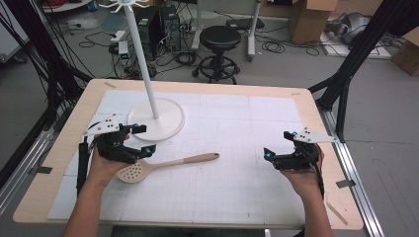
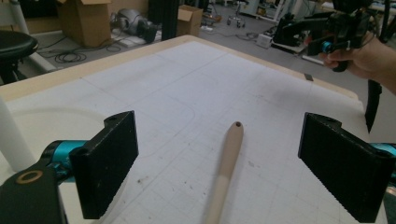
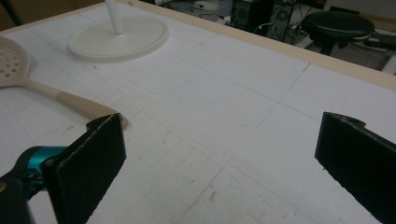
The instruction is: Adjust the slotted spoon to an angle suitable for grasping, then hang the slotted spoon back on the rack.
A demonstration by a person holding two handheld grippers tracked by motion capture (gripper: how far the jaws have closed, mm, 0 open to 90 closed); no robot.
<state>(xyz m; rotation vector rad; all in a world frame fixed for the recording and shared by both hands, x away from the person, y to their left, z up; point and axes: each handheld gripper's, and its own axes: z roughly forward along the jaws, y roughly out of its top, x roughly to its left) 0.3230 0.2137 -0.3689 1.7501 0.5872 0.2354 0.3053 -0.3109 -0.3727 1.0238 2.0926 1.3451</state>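
1. A wooden slotted spoon (image 1: pixel 165 165) is seen lying flat on the white gridded mat (image 1: pixel 237 187), just in front of the round base of the white hook stand (image 1: pixel 157 118), near it but apart.
2. Its long axis is laid nearly across the table: the perforated bowl (image 1: pixel 132 173) is pointed to the left and lies slightly nearer the person than the stand's base does, while the handle tip (image 1: pixel 213 156) is pointed to the right, past the base.
3. The left gripper (image 1: pixel 140 139) is held right at the bowl end, between the spoon and the stand's base; in the left gripper view the handle (image 2: pixel 227 163) is seen running straight away between the two jaws, lying on the mat below them.
4. The left jaws are spread wide and nothing is gripped by them; neither pad is seen touching the handle.
5. The right gripper (image 1: pixel 276 145) is held well apart from the stand, off beyond the handle tip; its jaws are likewise spread wide and nothing is held between them.
6. The left gripper is judged the nearer tool by far; a grasp would be made by lowering it along the handle's own line.
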